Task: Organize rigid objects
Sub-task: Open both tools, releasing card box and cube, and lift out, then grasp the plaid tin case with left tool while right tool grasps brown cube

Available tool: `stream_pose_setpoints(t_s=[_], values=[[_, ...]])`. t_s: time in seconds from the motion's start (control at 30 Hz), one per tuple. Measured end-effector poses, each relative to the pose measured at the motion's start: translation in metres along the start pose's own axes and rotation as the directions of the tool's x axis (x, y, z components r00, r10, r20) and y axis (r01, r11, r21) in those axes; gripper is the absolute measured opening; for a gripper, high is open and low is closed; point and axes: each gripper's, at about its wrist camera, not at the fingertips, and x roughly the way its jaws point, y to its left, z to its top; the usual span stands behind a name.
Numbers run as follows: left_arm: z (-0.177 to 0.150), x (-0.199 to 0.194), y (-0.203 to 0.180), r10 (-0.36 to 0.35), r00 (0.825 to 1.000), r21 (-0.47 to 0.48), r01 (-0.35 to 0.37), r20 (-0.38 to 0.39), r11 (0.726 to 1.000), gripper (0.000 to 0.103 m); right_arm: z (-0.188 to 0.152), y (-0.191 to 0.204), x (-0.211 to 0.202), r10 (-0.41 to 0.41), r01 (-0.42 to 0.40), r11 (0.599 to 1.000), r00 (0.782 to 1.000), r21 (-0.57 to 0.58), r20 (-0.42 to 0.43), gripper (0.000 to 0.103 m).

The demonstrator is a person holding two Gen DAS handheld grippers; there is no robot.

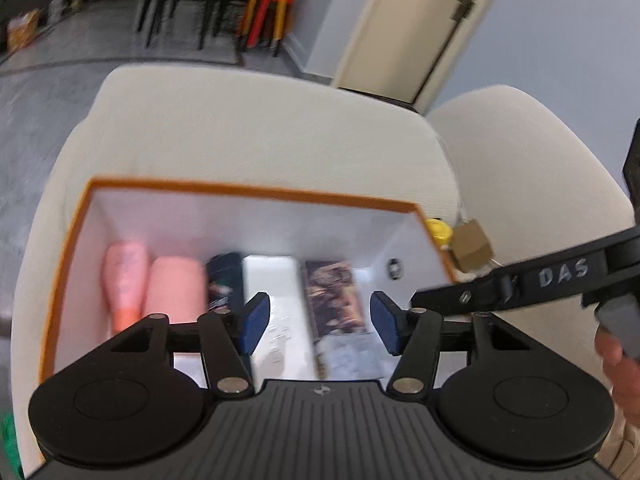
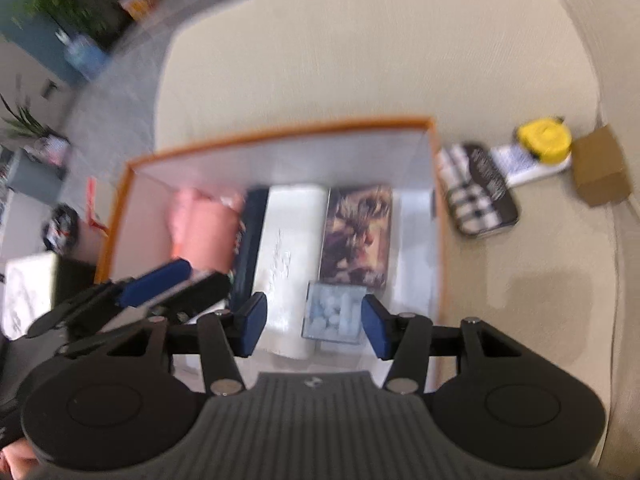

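An orange-rimmed white box (image 1: 256, 190) (image 2: 280, 130) sits on a cream sofa cushion. Inside lie two pink bottles (image 1: 128, 280) (image 2: 204, 228), a dark blue box (image 1: 226, 276) (image 2: 248, 252), a white box (image 1: 276, 300) (image 2: 288, 248), a brown picture box (image 1: 334, 296) (image 2: 358, 236) and a clear case of pale pieces (image 2: 334, 312). My left gripper (image 1: 320, 326) is open and empty above the box. My right gripper (image 2: 314, 326) is open and empty above the clear case. The right gripper's arm (image 1: 540, 284) crosses the left wrist view; the left gripper shows at the left of the right wrist view (image 2: 156, 284).
Right of the box on the cushion lie a yellow tape measure (image 2: 546, 140) (image 1: 438, 232), a brown cardboard cube (image 2: 600, 172) (image 1: 472, 246), a dark striped tin (image 2: 480, 192) and a white booklet (image 2: 516, 160). A second cushion (image 1: 520, 168) is at right. Chairs and stools (image 1: 272, 12) stand far behind.
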Motion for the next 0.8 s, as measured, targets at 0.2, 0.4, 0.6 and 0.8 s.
stream_pose_setpoints(t_s=[0.2,0.4,0.6,0.8], values=[[0.012,0.011,-0.053,-0.043,0.999,0.191,0.047,-0.022,0.98,0.056,-0.011,-0.055,-0.045,-0.084,0.081,0.996,0.987,0.029,0.137,0.059],[0.027,0.04,-0.102,-0.041,0.997,0.344,0.059,-0.059,0.937,0.056,-0.016,-0.128,-0.054,-0.204,0.183,0.974,0.965,0.131,0.163,0.058],[0.04,0.088,-0.139,-0.016,0.992,0.459,0.073,-0.127,0.885,0.056,-0.002,-0.173,-0.039,-0.239,0.204,0.96,0.953,0.191,0.185,0.058],[0.058,0.131,-0.158,0.016,0.988,0.513,0.067,-0.154,0.856,0.056,0.027,-0.196,-0.024,-0.291,0.252,0.947,0.935,0.201,0.2,0.058]])
